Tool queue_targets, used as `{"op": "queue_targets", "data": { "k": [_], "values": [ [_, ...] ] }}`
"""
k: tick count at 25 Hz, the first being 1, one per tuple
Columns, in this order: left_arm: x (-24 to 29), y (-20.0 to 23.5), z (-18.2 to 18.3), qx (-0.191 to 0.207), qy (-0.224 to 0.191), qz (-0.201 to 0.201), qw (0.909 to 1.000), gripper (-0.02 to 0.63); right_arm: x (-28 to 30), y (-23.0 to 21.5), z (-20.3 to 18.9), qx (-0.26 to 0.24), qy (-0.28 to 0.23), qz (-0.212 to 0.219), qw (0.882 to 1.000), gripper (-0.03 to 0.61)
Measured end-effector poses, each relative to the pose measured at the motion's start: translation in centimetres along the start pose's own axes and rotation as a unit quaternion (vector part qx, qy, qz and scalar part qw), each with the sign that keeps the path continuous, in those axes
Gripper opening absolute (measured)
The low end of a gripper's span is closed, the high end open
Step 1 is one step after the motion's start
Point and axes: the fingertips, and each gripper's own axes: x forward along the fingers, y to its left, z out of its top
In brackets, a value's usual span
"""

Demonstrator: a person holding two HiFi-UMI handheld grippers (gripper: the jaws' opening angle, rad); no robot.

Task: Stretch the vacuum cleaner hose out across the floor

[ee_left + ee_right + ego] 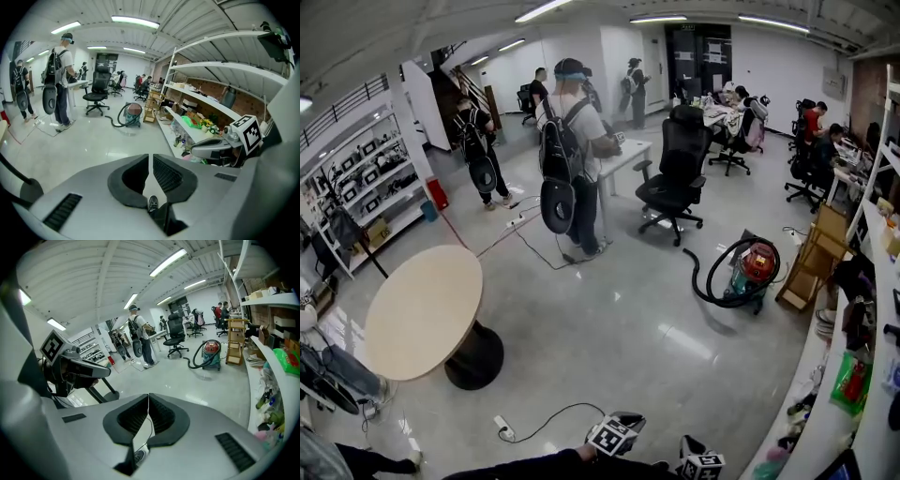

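The vacuum cleaner (756, 270), a red and teal canister, stands far off on the glossy floor to the right. Its black hose (710, 277) curls in a loop beside it. The left gripper view shows the vacuum cleaner (131, 114) small in the distance, and in the right gripper view the vacuum cleaner (212, 351) stands with the hose (196, 363) coiled at its left. My left gripper (616, 429) and right gripper (701, 462) hang at the bottom edge, far from the vacuum. Both are shut with nothing between them: the left gripper (150, 161) and the right gripper (148, 401) show their pads pressed together.
A round table (420, 311) stands at the left. A black office chair (675, 174) and a person with a backpack (572, 141) at a white desk are beyond. A power strip with its cable (503, 429) lies near my feet. Cluttered shelves (855, 375) line the right wall, with a wooden stool (812, 260).
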Motion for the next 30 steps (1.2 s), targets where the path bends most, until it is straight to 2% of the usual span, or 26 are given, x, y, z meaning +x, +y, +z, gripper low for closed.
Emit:
{"op": "queue_targets", "data": {
  "k": [7,10,16,23,26,30],
  "values": [
    [3.1,-1.3,2.4,-0.017,0.022,0.020,0.9994,0.044,0.0,-5.2,1.1,0.023,0.000,0.010,1.000,0.015],
    [5.0,-2.0,4.0,-0.001,0.028,0.019,0.9994,0.044,-0.1,-7.3,1.7,0.038,0.001,0.001,0.999,0.015],
    [10.0,-2.6,7.2,0.037,0.043,-0.022,0.9981,0.044,0.9,-11.5,2.4,0.056,0.010,-0.028,0.998,0.015],
    [15.6,2.4,14.1,0.041,0.035,-0.076,0.9957,0.044,5.1,-15.6,8.2,0.063,0.009,-0.098,0.993,0.015],
    [16.9,5.6,16.8,0.034,0.025,-0.092,0.9949,0.044,7.8,-15.5,11.3,0.050,0.016,-0.109,0.993,0.015],
    [18.3,11.0,18.8,0.012,0.028,-0.100,0.9946,0.044,11.3,-14.4,14.2,0.022,0.043,-0.103,0.994,0.015]
  ]
}}
